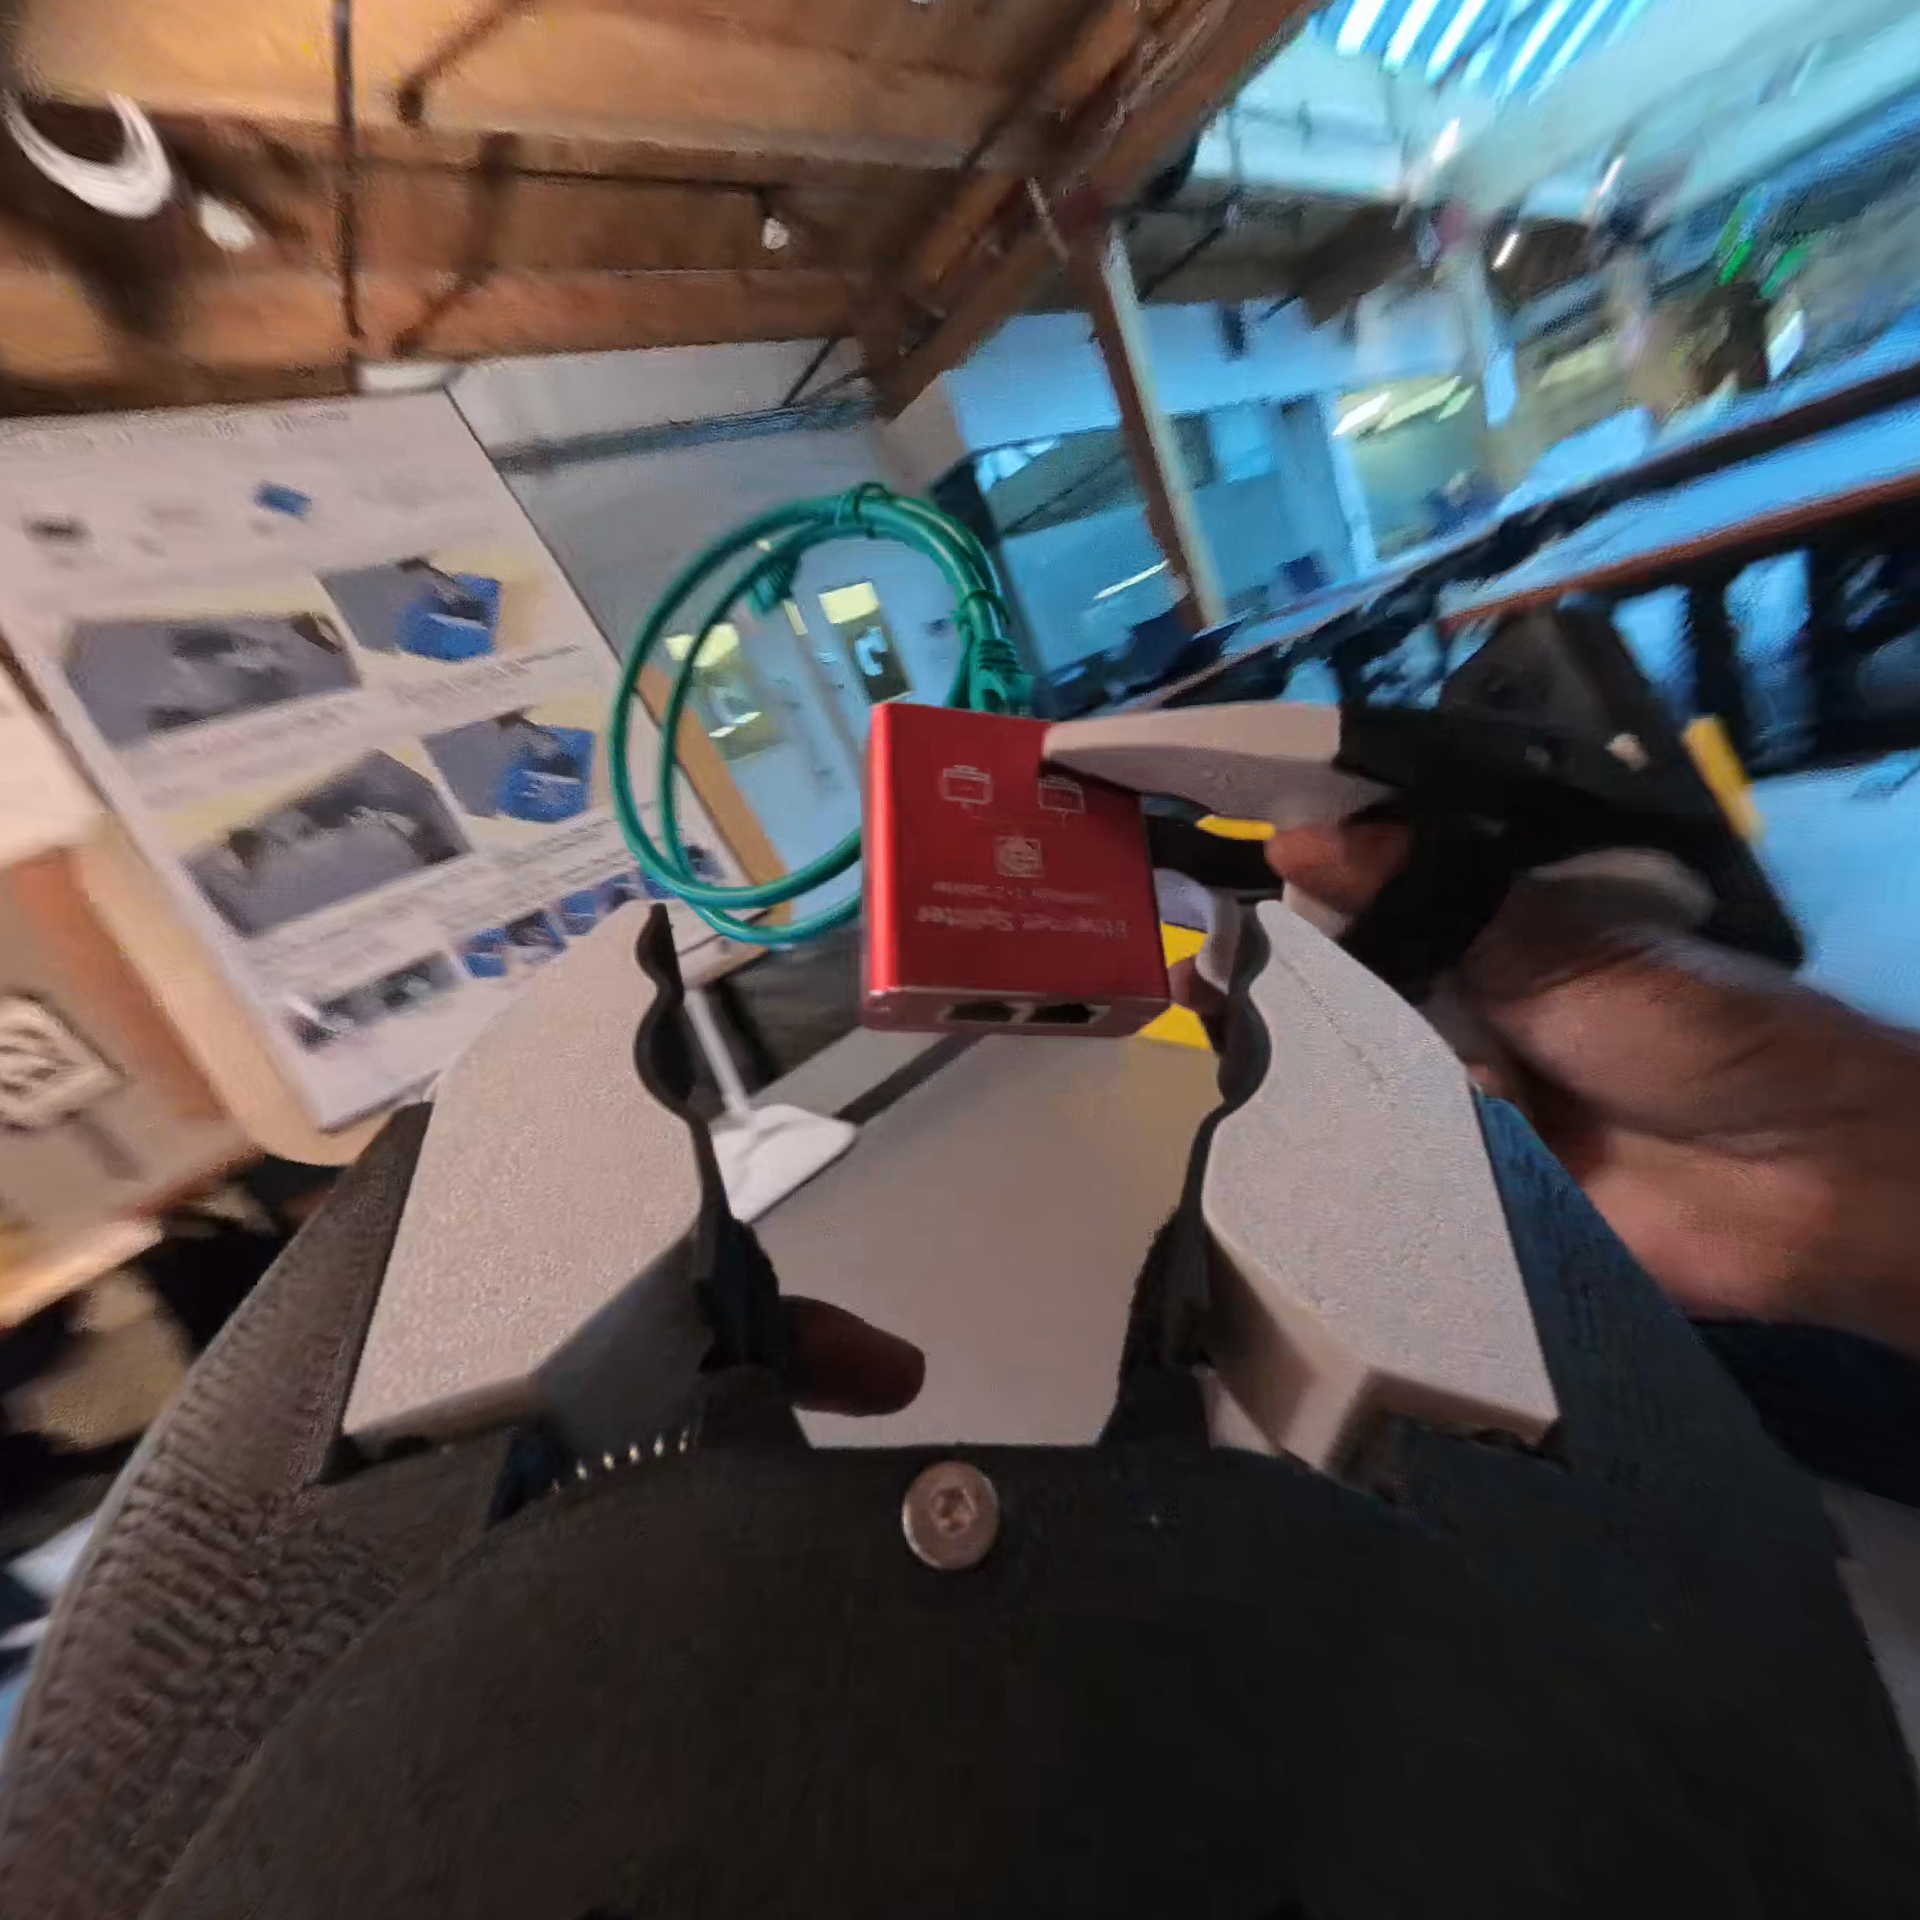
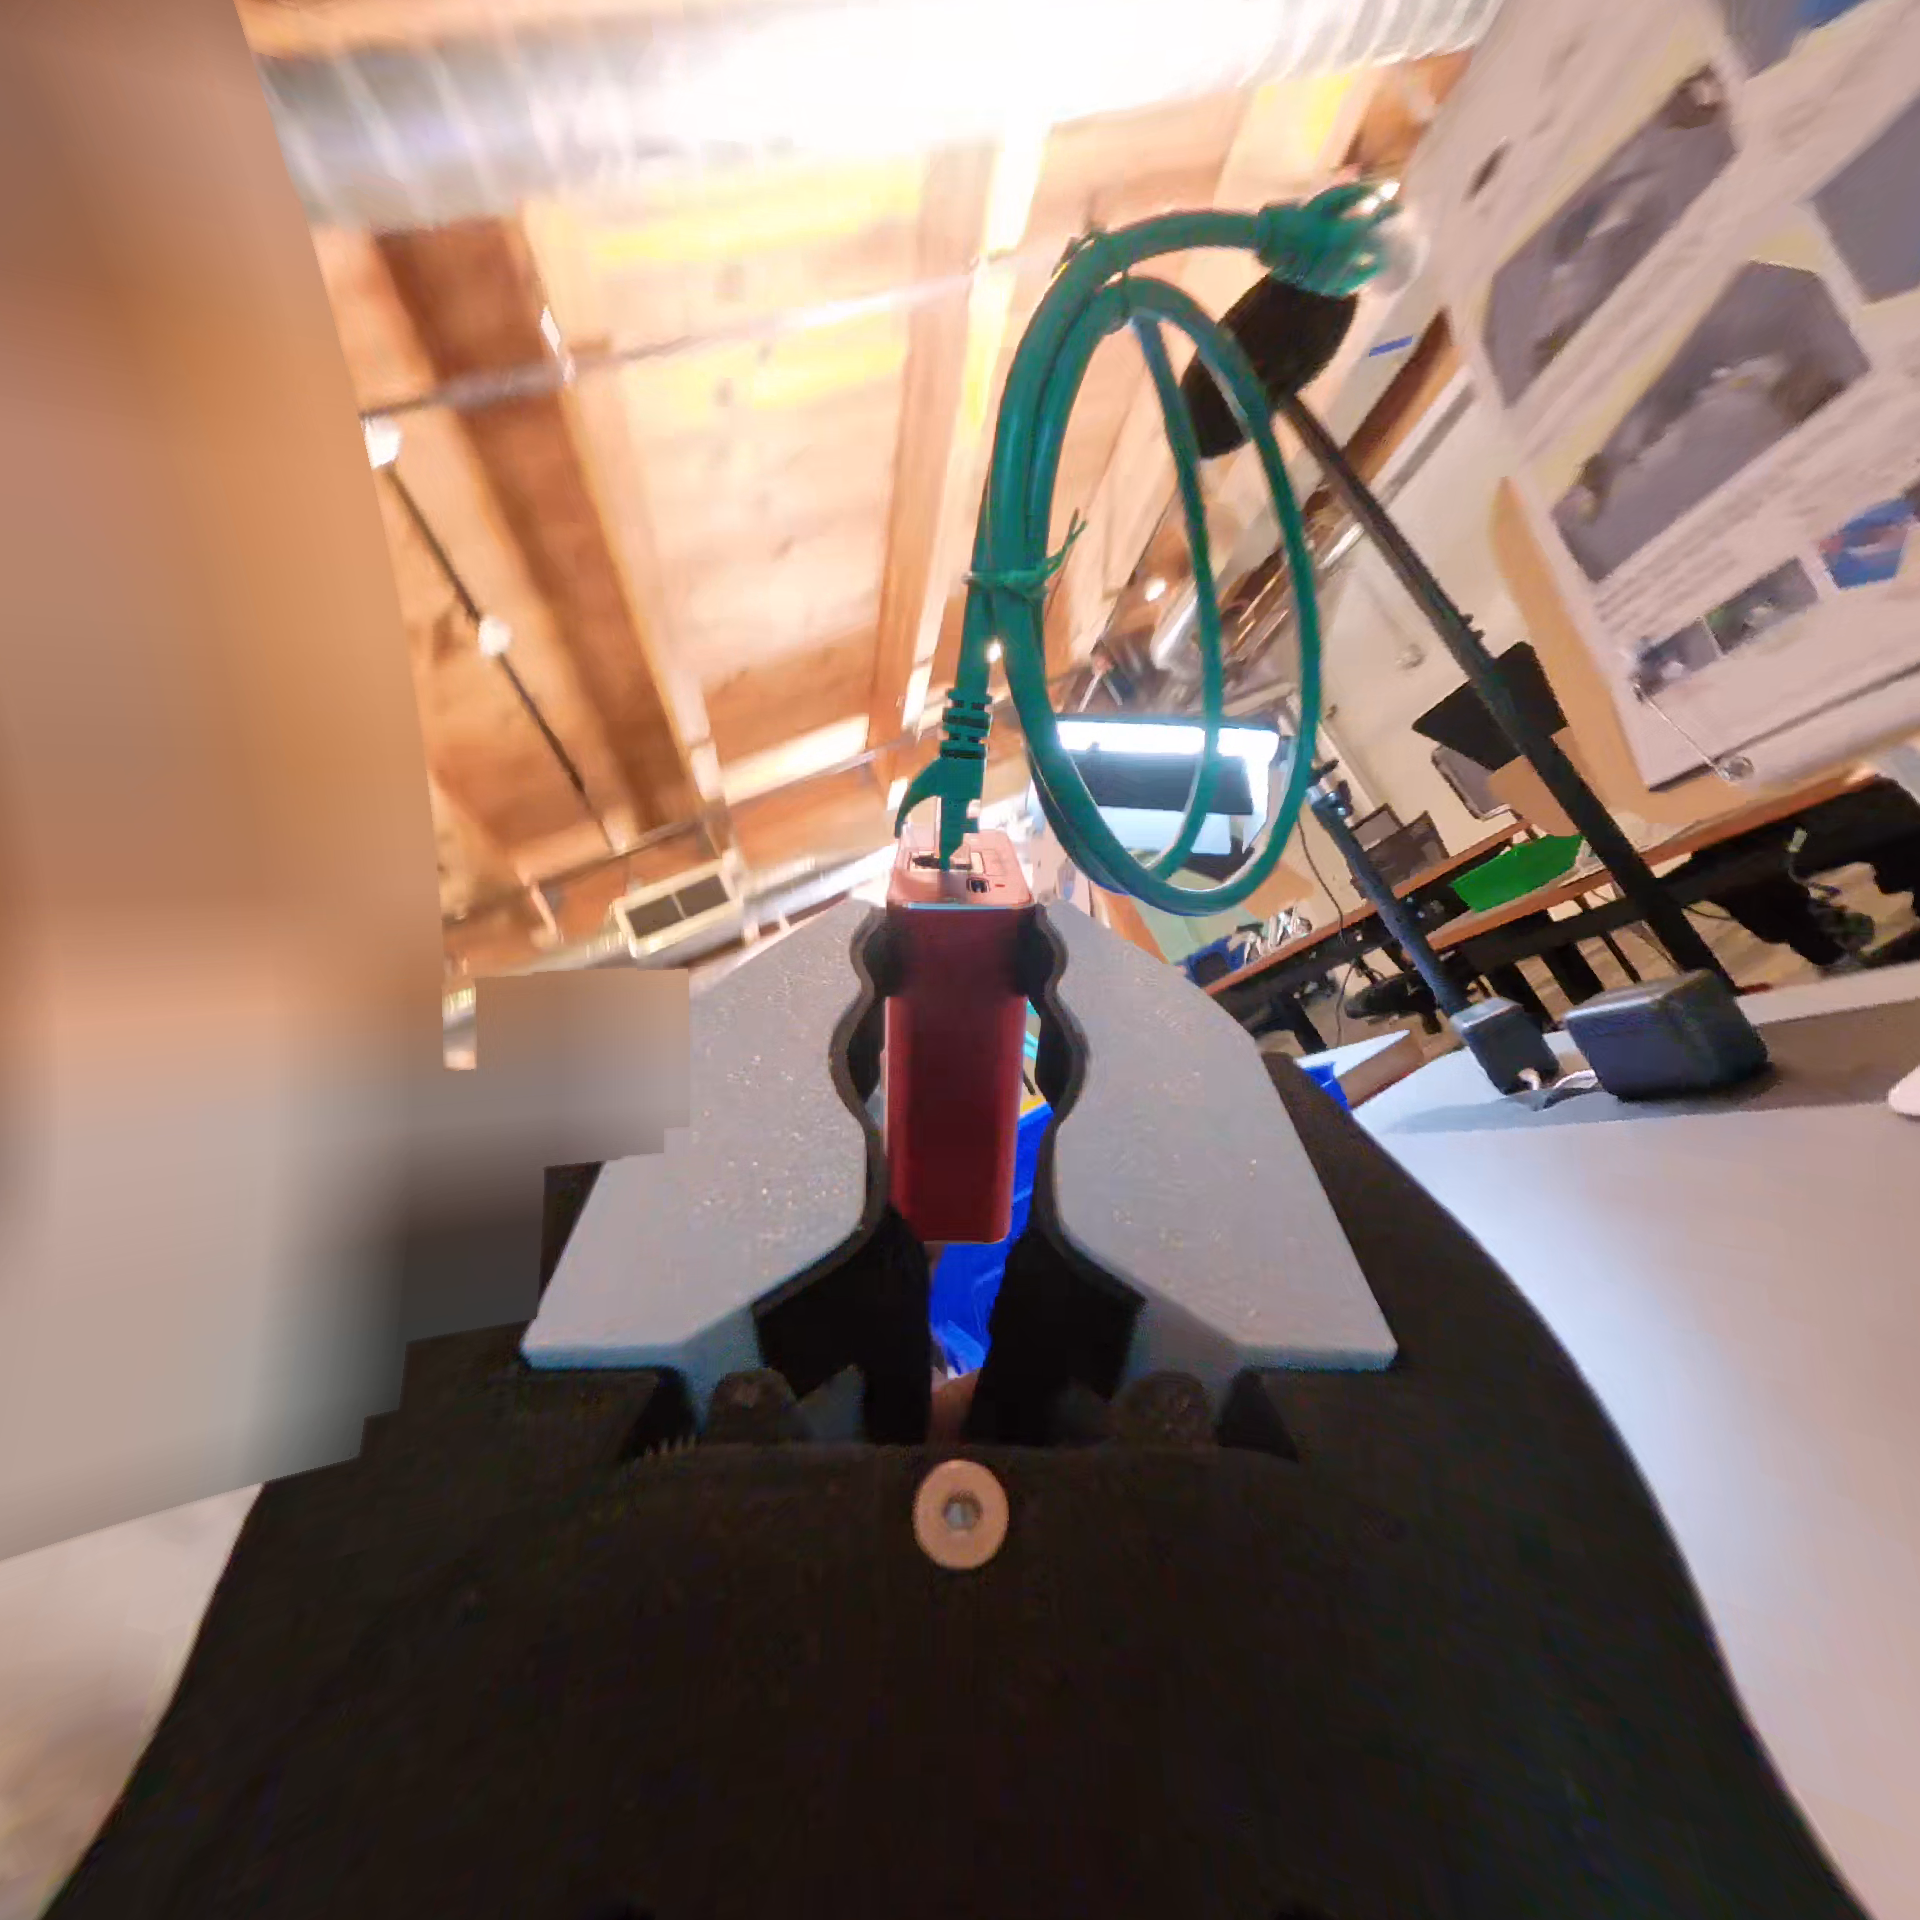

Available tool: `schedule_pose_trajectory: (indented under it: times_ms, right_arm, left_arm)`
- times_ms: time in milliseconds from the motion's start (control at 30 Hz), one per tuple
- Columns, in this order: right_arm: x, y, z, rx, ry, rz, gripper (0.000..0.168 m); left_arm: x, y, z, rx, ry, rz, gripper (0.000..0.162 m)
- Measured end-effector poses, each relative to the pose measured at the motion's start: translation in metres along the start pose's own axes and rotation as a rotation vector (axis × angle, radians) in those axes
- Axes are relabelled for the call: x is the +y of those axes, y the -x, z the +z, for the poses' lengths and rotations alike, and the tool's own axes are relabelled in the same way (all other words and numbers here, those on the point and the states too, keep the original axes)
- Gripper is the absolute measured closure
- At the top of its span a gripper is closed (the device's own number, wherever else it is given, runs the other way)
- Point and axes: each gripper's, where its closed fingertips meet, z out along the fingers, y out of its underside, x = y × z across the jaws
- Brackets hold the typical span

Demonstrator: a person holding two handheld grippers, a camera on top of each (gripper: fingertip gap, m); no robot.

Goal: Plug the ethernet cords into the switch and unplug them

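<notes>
I see the grey table (image 2: 1662, 1195) below both claws; above it my right claw (image 2: 956, 1039) clamps the red switch (image 2: 951, 1091) by its flat sides and holds it up in the air; my left claw (image 1: 956, 997) stands wide and empty, just near the switch's two vacant sockets. The green cord (image 2: 1174, 582), coiled and tied, sits plugged into the far end, its other plug (image 2: 1325, 234) dangling free; I judge one plugging done, with the rest and all unplugging left.
</notes>
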Motion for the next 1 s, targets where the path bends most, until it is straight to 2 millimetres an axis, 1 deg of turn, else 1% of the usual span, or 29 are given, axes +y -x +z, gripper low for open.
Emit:
schedule_pose_trajectory:
  times_ms: [67,100,200,300,333,367,433,533,633,700,733,767,800,900,1000]
  right_arm:
    - [0.003,-0.005,-0.001,0.035,-0.044,0.055,0.143]
    - [0.005,-0.005,0.000,0.039,-0.046,0.062,0.143]
    - [0.013,-0.001,0.001,0.046,-0.017,0.025,0.142]
    - [0.023,0.007,0.005,0.046,0.016,-0.035,0.142]
    - [0.025,0.009,0.006,0.044,0.020,-0.040,0.142]
    - [0.026,0.010,0.006,0.042,0.019,-0.044,0.142]
    - [0.029,0.012,0.007,0.029,0.030,-0.053,0.142]
    - [0.039,0.013,0.004,0.003,0.142,-0.052,0.143]
    - [0.052,0.017,-0.005,-0.083,0.346,-0.071,0.142]
    - [0.046,0.013,-0.012,-0.080,0.410,-0.091,0.129]
    - [0.042,0.014,-0.014,-0.095,0.432,-0.095,0.133]
    - [0.040,0.017,-0.016,-0.120,0.468,-0.089,0.137]
    - [0.041,0.019,-0.018,-0.137,0.514,-0.077,0.138]
    - [0.053,0.023,-0.022,-0.179,0.640,-0.065,0.138]
    - [0.057,0.027,-0.022,-0.205,0.657,-0.103,0.149]
  left_arm:
    - [0.011,-0.010,0.006,-0.013,0.069,0.141,0.064]
    - [0.015,-0.011,0.009,-0.021,0.096,0.167,0.067]
    - [0.018,-0.005,0.011,-0.035,0.133,0.150,0.068]
    - [0.027,-0.002,0.014,-0.026,0.196,0.144,0.066]
    - [0.027,-0.004,0.014,-0.014,0.191,0.139,0.072]
    - [0.028,-0.007,0.013,0.009,0.191,0.132,0.082]
    - [0.027,-0.006,0.010,0.009,0.181,0.156,0.083]
    - [0.029,-0.004,0.002,0.052,0.191,0.258,0.084]
    - [0.032,-0.007,-0.009,0.169,0.196,0.305,0.084]
    - [0.036,-0.008,-0.016,0.235,0.216,0.399,0.084]
    - [0.038,-0.008,-0.019,0.257,0.226,0.443,0.084]
    - [0.040,-0.010,-0.022,0.287,0.233,0.482,0.084]
    - [0.041,-0.011,-0.024,0.309,0.237,0.513,0.084]
    - [0.042,-0.013,-0.028,0.336,0.237,0.629,0.085]
    - [0.037,-0.012,-0.030,0.330,0.222,0.725,0.084]
